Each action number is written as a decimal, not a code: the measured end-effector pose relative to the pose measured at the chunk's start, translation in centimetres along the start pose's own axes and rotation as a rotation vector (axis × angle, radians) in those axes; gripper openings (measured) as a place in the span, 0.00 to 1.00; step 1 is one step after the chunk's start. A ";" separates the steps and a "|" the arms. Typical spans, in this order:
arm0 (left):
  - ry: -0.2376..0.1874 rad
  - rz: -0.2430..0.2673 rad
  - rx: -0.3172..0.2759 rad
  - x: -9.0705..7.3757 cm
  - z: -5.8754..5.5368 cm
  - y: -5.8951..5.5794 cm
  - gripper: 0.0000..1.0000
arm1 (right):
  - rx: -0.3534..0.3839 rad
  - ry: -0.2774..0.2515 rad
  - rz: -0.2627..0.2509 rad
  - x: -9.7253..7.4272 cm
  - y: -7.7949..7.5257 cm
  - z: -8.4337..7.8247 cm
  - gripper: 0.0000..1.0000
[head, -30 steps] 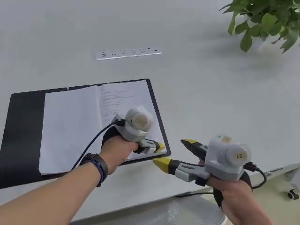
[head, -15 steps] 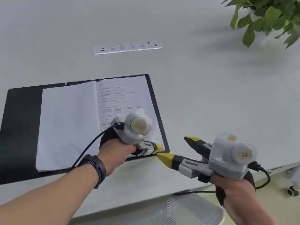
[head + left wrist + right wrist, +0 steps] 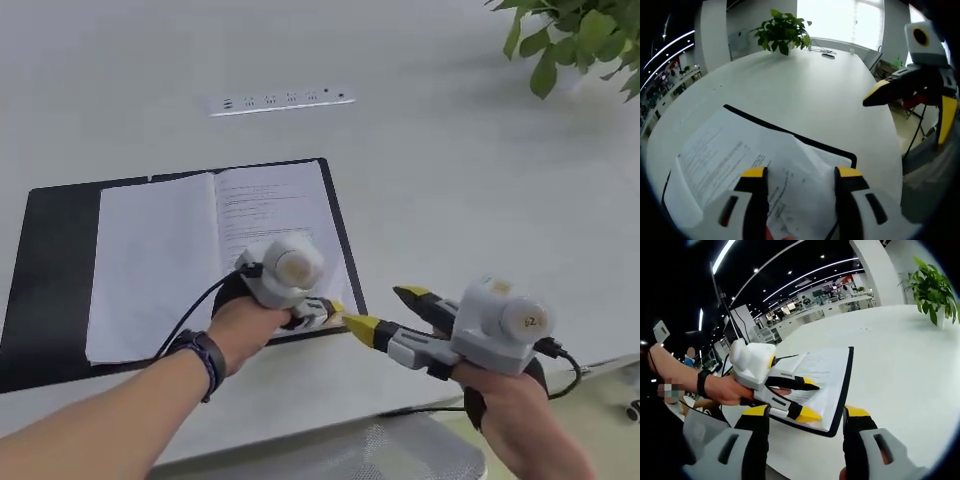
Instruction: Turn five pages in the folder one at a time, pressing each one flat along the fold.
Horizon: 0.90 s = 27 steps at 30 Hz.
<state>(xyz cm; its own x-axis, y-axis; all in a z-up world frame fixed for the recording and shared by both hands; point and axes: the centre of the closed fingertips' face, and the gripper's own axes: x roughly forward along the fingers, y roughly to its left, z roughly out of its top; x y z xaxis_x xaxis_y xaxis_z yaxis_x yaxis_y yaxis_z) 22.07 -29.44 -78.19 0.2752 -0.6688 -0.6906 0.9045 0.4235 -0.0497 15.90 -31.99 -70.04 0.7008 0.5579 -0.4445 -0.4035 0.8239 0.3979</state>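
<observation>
Near corner of the folder [image 3: 40, 270]: the left gripper [image 3: 330, 312] sits at the right page's [image 3: 270, 215] lower outer corner.
Left jaws: apart, either side of the lifted page corner [image 3: 799, 150] and not pinching it; probably lining up to take a single sheet.
Right gripper [image 3: 382, 308]: hovers just beside that corner, jaws wide and empty, likely kept free to press the fold.
Folder placement: lies open and flat on the table [image 3: 480, 180], its fold running away from the person.

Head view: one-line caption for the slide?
Left gripper open at the lower right corner of the printed page in the black folder; right gripper open beside it over the table.
</observation>
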 end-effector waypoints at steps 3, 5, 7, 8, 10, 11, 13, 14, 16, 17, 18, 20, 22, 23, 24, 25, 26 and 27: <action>-0.002 0.000 -0.003 0.0 0.0 0.0 0.52 | 0.000 0.015 0.004 0.8 -0.6 -0.1 0.55; -0.002 0.000 -0.003 0.0 0.0 0.0 0.52 | 0.010 0.011 0.002 1.2 -1.1 0.1 0.51; -0.004 0.001 -0.009 0.0 0.0 0.1 0.51 | 0.053 -0.017 0.011 1.6 -1.4 0.6 0.49; -0.007 0.002 -0.012 -0.1 0.0 0.2 0.49 | 0.078 -0.026 0.013 1.8 -1.5 0.8 0.48; -0.012 0.000 -0.015 -0.2 0.0 0.2 0.47 | 0.090 -0.029 0.015 2.4 -1.9 1.0 0.45; -0.012 0.000 -0.015 -0.2 0.0 0.2 0.47 | 0.084 -0.017 0.010 2.9 -2.1 1.0 0.44; -0.011 -0.002 -0.017 -0.3 -0.1 0.2 0.46 | 0.054 0.012 0.024 3.6 -2.0 0.9 0.43; -0.011 -0.003 -0.017 -0.3 -0.1 0.2 0.45 | 0.056 0.016 0.029 4.1 -2.0 0.9 0.43; -0.013 -0.004 -0.024 -0.3 -0.1 0.2 0.45 | 0.062 0.018 0.043 4.9 -2.1 1.2 0.41; -0.014 -0.005 -0.026 -0.3 -0.1 0.2 0.45 | 0.069 0.018 0.050 5.4 -2.1 1.3 0.40; -0.014 -0.005 -0.024 -0.3 -0.1 0.2 0.45 | 0.069 0.018 0.057 5.7 -2.0 1.4 0.39; -0.016 -0.009 -0.024 -0.4 -0.2 0.2 0.44 | 0.077 0.033 0.074 6.4 -1.7 1.3 0.39; -0.016 -0.013 -0.025 -0.4 -0.2 0.2 0.44 | 0.075 0.048 0.083 7.0 -1.6 1.1 0.39; -0.017 -0.015 -0.026 -0.4 -0.2 0.2 0.44 | 0.075 0.052 0.085 7.3 -1.7 1.0 0.38; -0.016 -0.016 -0.029 -0.4 -0.2 0.2 0.43 | 0.087 0.060 0.090 7.6 -1.7 0.8 0.38; -0.016 -0.016 -0.030 -0.4 -0.2 0.2 0.43 | 0.097 0.063 0.091 7.8 -1.7 0.7 0.39; -0.016 -0.017 -0.033 -0.5 -0.2 0.2 0.43 | 0.114 0.071 0.095 8.2 -1.8 0.4 0.39; -0.016 -0.018 -0.034 -0.5 -0.3 0.1 0.44 | 0.120 0.076 0.101 8.4 -1.7 0.3 0.38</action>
<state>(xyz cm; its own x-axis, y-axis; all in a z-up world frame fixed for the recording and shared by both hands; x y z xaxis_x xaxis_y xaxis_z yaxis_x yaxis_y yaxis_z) 21.98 -28.90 -78.06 0.2650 -0.6862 -0.6775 0.8978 0.4318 -0.0862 22.61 -28.79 -74.22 0.6122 0.6468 -0.4549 -0.3931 0.7481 0.5346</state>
